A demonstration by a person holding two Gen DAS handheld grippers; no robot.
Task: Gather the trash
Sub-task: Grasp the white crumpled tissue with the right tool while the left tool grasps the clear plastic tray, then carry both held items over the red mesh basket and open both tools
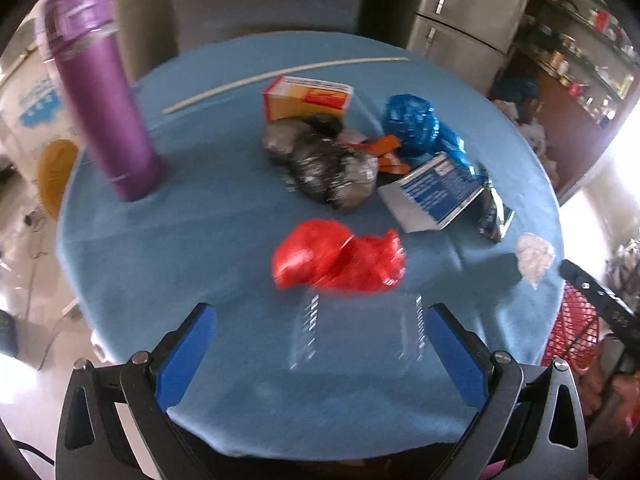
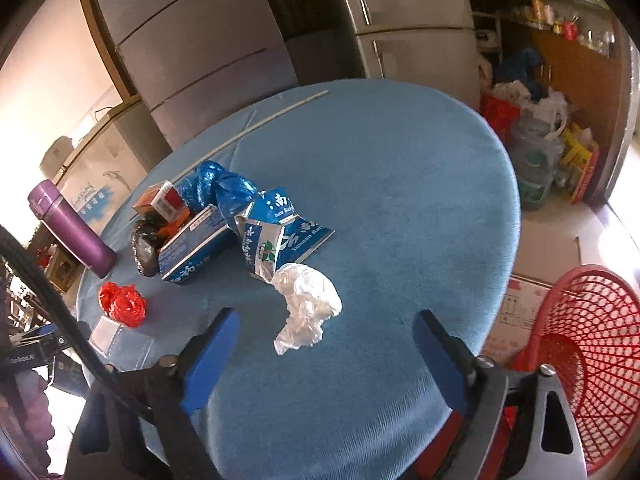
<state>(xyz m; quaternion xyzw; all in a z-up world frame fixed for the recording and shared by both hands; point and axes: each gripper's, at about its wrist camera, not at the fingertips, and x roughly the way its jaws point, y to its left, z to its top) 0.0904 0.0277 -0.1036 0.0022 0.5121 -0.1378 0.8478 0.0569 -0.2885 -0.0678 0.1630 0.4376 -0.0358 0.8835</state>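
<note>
Trash lies on a round blue table. In the left wrist view, a clear plastic box sits between the open fingers of my left gripper, with a red plastic bag just beyond it. Farther off are a black-silver bag, a yellow carton, a blue bag and a blue-white box. In the right wrist view, my right gripper is open, with a crumpled white plastic bag between its fingertips. A torn blue carton lies beyond it.
A purple bottle stands at the table's left. A thin white stick lies at the far edge. A red mesh basket stands off the table's right side. Fridges and cluttered shelves are behind.
</note>
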